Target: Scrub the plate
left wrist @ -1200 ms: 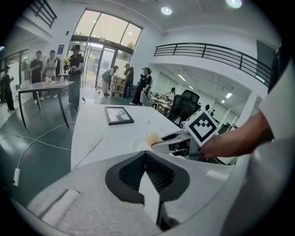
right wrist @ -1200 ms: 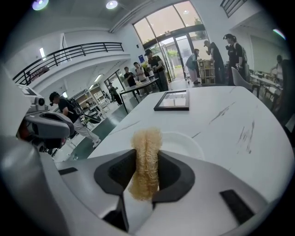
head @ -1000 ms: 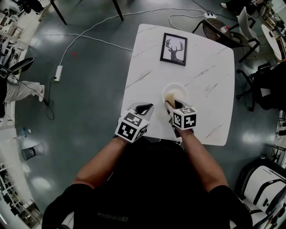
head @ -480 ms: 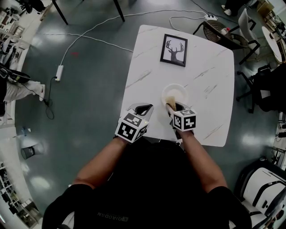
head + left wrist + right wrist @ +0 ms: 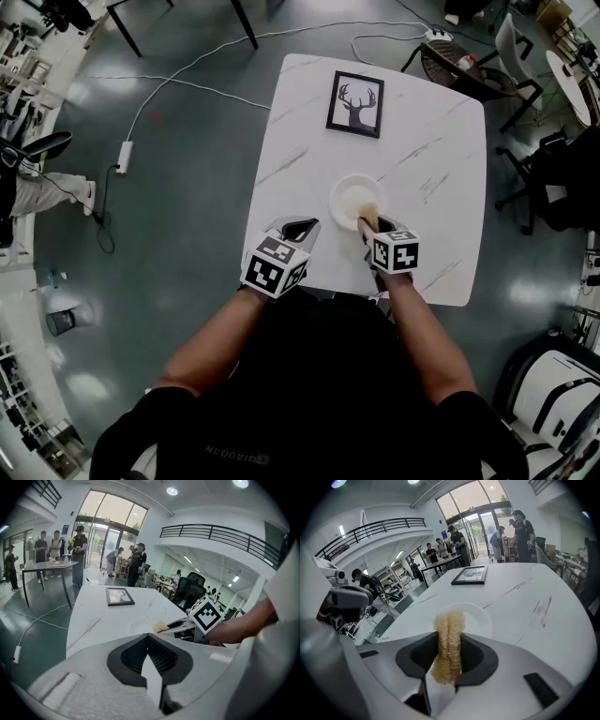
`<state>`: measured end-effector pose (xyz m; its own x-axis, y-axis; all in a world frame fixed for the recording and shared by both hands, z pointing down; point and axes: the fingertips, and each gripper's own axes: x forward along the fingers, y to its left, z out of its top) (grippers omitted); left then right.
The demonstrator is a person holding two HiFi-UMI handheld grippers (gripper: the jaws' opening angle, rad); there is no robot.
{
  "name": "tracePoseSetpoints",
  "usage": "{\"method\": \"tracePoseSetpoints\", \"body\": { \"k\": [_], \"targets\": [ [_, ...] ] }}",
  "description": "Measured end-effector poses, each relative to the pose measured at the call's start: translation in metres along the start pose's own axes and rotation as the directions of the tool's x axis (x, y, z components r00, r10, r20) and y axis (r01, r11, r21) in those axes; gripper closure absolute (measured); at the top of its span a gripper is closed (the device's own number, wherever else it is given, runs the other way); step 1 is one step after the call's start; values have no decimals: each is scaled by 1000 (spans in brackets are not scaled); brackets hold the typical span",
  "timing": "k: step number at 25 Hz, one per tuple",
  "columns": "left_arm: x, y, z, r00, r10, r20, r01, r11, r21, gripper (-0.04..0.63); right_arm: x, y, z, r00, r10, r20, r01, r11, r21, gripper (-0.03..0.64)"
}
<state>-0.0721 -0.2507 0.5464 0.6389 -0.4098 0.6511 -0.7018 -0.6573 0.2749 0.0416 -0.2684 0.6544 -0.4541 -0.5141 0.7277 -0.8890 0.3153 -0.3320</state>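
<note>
Jaws of the right gripper (image 5: 369,228) pinch a tan, fibrous loofah scrubber (image 5: 368,219) in the head view, its tip over the near right rim of the round white plate (image 5: 352,197). Half a second ago the scrubber lay over the plate's near left part, so it has swept across to the right. The left gripper (image 5: 299,228) stays where it was at the near edge of the white marble-patterned tabletop (image 5: 441,141), jaws together, apart from the plate. A black-framed deer picture (image 5: 354,103) lies at the far end of the tabletop.

From the left gripper view, the left gripper (image 5: 148,645) has its jaws pressed together with nothing between them. Beyond them the plate (image 5: 138,626) rests on the tabletop (image 5: 98,616), with the scrubber (image 5: 159,626) at its right side, held out from the right gripper (image 5: 174,626). The framed picture (image 5: 119,596) lies farther off.

From the right gripper view, the right gripper (image 5: 448,654) has its jaws narrowly apart and clamped on the scrubber (image 5: 449,644), which stands upright between the dark pads. The scrubber's top overlaps the plate (image 5: 478,618) just ahead, and the framed picture (image 5: 469,575) lies beyond on the tabletop (image 5: 534,602).
</note>
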Motion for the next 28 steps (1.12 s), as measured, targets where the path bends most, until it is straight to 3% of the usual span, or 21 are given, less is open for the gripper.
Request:
{"method": "tracePoseSetpoints", "body": {
  "k": [18, 28],
  "targets": [
    [5, -31, 1, 995, 92, 32, -91, 995, -43, 588, -17, -50, 0, 1000, -8, 3, 8, 999, -49, 494],
    [-4, -58, 0, 985, 156, 69, -151, 986, -71, 588, -36, -40, 3, 993, 100, 59, -96, 993, -61, 494]
  ]
}}
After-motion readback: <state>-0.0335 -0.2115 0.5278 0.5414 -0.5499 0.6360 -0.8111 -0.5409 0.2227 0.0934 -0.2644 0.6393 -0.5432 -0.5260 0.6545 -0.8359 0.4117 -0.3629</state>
